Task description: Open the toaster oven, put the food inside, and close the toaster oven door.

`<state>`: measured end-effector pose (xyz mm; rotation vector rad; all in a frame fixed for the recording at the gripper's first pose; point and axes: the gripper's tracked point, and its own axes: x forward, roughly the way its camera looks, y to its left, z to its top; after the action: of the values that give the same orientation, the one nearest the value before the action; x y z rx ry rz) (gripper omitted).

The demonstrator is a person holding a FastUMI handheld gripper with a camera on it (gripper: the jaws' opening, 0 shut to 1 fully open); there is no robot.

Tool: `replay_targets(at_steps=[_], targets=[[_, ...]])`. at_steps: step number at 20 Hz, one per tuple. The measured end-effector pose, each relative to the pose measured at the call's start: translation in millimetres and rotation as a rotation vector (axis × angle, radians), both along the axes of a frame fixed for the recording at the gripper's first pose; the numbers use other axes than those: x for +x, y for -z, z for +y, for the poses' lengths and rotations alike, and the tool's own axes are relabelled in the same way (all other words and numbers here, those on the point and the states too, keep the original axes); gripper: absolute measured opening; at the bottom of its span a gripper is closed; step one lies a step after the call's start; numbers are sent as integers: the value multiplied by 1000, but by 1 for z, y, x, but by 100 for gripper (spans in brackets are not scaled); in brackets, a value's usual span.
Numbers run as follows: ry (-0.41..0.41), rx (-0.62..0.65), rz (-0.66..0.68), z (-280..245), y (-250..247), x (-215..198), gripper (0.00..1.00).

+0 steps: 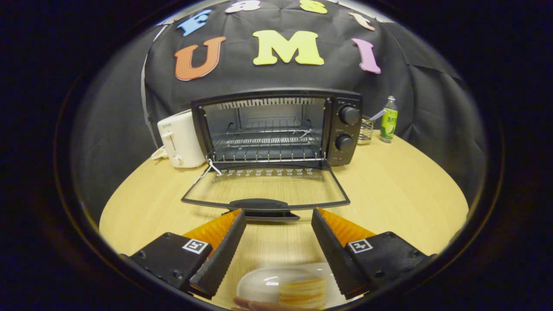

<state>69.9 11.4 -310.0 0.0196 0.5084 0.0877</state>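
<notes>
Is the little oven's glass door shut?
No, the black toaster oven has its glass door folded down flat on the wooden table, just beyond the open gripper.

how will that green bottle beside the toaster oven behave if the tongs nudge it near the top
The green bottle is tall and narrow and stands upright, so a high nudge would probably tip it rather than slide it. Once down, its round body would likely roll on the smooth table. The tongs are open, far from it, near the oven door handle.
</notes>
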Motion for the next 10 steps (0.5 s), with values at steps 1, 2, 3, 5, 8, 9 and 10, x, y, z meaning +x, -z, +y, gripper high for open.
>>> replay_targets(at_steps=[1,2,3,5,8,9,10], targets=[[-11,3,-17,-1,-5,-7,100],[-19,-2,-25,-3,-9,-17,100],[-30,-5,-32,-6,-10,-28,100],[-55,2,-42,-7,-10,-51,100],[-86,-19,-64,-10,-7,-84,100],[-91,-31,-69,-12,-4,-94,100],[-95,-45,-68,-13,0,-102,100]])
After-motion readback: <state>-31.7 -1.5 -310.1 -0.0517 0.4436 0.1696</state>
